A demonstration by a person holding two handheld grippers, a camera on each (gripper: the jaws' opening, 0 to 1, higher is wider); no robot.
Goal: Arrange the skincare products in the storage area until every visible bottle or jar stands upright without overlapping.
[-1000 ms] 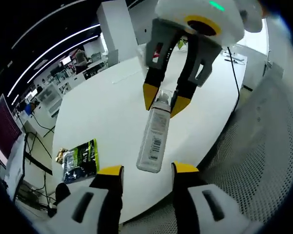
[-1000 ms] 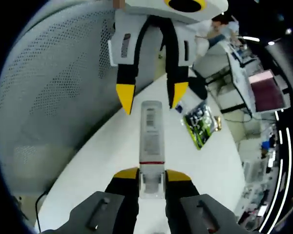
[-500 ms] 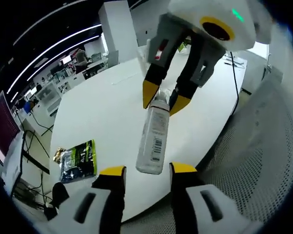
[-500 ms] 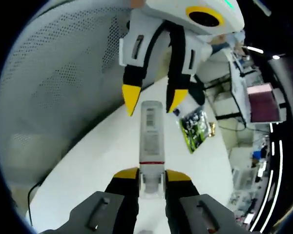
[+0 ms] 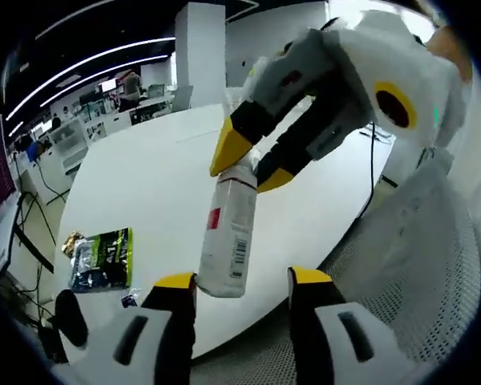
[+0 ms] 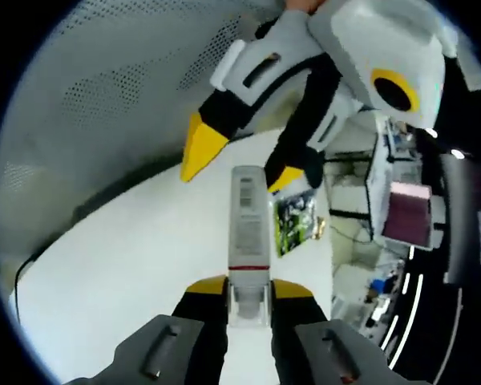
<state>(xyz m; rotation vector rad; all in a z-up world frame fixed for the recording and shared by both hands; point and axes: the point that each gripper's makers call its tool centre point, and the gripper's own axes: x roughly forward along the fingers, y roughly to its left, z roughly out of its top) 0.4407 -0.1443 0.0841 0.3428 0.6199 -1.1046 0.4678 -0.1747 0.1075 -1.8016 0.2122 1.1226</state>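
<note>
A pale bottle [image 5: 228, 233] with a red stripe and a barcode label hangs in the air over the white table [image 5: 144, 176]. My right gripper [image 5: 252, 164] comes in from the upper right and is shut on its cap end. In the right gripper view, that gripper [image 6: 249, 287] clamps the cap and the bottle [image 6: 248, 216] points away. My left gripper [image 5: 242, 279] is open, its yellow tips on either side of the bottle's base without pressing it. The left gripper [image 6: 242, 163] reaches in from above, its jaws straddling the bottle's far end.
A green and black foil packet [image 5: 100, 258] lies flat near the table's edge, also seen as the packet [image 6: 297, 220] beyond the bottle. A white perforated mesh surface [image 5: 417, 265] curves beside the table. Desks and monitors stand far behind.
Both views have rolled and tilted with the hands. The bottle stays clamped in the right gripper, and the left jaws stay open around its base end.
</note>
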